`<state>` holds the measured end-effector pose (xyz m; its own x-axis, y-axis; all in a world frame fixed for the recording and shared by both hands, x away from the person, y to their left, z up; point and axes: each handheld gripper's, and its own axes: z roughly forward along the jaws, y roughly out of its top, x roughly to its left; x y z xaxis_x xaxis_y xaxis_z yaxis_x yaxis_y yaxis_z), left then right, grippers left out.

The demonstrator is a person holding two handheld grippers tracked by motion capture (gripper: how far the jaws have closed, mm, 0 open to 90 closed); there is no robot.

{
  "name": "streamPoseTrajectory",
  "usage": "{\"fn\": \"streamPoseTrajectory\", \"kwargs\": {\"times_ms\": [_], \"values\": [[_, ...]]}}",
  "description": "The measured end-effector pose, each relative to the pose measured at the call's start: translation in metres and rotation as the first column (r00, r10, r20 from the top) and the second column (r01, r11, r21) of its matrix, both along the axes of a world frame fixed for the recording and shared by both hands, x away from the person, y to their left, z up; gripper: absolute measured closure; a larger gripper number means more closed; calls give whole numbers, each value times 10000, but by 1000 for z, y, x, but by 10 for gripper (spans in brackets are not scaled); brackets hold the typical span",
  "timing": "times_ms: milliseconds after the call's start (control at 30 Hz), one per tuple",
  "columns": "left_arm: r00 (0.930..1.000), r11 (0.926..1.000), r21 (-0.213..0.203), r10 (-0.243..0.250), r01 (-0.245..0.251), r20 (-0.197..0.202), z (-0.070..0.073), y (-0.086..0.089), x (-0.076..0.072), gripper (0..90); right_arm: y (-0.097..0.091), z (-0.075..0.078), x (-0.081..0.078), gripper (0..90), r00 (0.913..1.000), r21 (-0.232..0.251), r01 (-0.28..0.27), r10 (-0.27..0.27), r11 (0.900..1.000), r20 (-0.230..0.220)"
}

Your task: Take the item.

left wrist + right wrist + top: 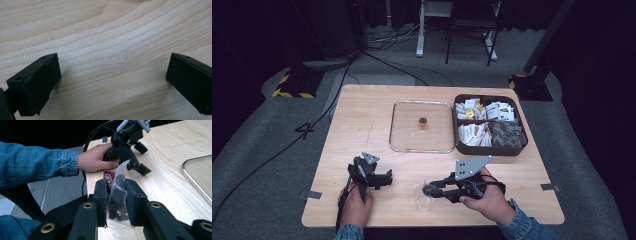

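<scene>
The wooden counter (362, 125) is carrying a clear square lid (422, 126) with a small knob, lying flat beside a dark compartment box (490, 125) of sachets. Near the front edge, the right gripper (428, 190) is lying roughly level, pointing toward the person's left. Its fingers (101, 195) are pinching a clear packet of dark dried material (117, 195), holding it over the mouth of a small clear cup (424, 197) standing on the counter. The left gripper (384, 179) is resting low on the counter, well apart from the cup; its fingers (37, 85) are standing spread, with bare wood between them.
</scene>
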<state>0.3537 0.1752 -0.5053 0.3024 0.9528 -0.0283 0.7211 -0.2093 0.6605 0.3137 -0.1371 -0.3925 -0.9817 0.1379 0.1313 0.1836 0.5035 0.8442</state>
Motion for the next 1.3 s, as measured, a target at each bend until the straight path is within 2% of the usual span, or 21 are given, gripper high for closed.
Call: {"fn": "streamPoseTrajectory", "kwargs": {"times_ms": [600,700,1133,1233,1300], "values": [[10000,10000,4,0,0,0,0,0,0,0,11,-16,1,732,9996,-360,115,-106,9993,252],[10000,10000,1,-4,4,-2,0,0,0,0,14,-20,1,732,9993,-536,134,-115,9985,357],[10000,10000,1,-2,2,1,0,0,0,0,18,-26,0,729,9992,-770,76,-45,9970,407],[10000,10000,-2,-2,2,3,0,0,0,0,18,-26,0,720,9992,-786,65,-34,9969,405],[10000,10000,4,-2,2,-4,0,0,0,0,18,-26,0,662,9991,-785,69,-35,9969,434]]}}
